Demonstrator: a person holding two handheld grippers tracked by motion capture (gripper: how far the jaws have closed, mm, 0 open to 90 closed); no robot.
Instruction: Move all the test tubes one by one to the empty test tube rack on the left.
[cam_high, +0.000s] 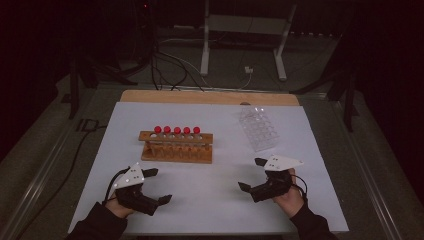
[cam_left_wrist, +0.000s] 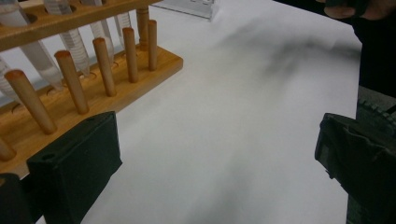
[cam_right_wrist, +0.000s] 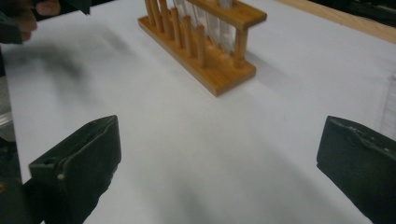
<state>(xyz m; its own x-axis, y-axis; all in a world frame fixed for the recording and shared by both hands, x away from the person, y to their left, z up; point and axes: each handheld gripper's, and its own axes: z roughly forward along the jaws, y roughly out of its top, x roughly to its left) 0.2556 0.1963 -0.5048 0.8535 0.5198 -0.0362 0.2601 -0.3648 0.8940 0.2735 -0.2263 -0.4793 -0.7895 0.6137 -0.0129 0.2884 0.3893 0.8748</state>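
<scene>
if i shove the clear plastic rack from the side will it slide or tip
The clear plastic rack looks thin-walled and empty, so it is probably light and would slide easily on the smooth white table cover. It stands fairly tall, so a high push might tip it.

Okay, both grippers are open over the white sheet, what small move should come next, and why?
Probably ease the left gripper forward to the nearest red-capped tube in the wooden rack. Both grippers, the right gripper too, are open and hold nothing, and the clear rack looks empty.

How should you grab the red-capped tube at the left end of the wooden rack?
Probably by its red cap, coming straight down from above. The tube stands upright in the wooden rack, and its cap pokes up above the top bar; the next tube stands close beside it.
</scene>
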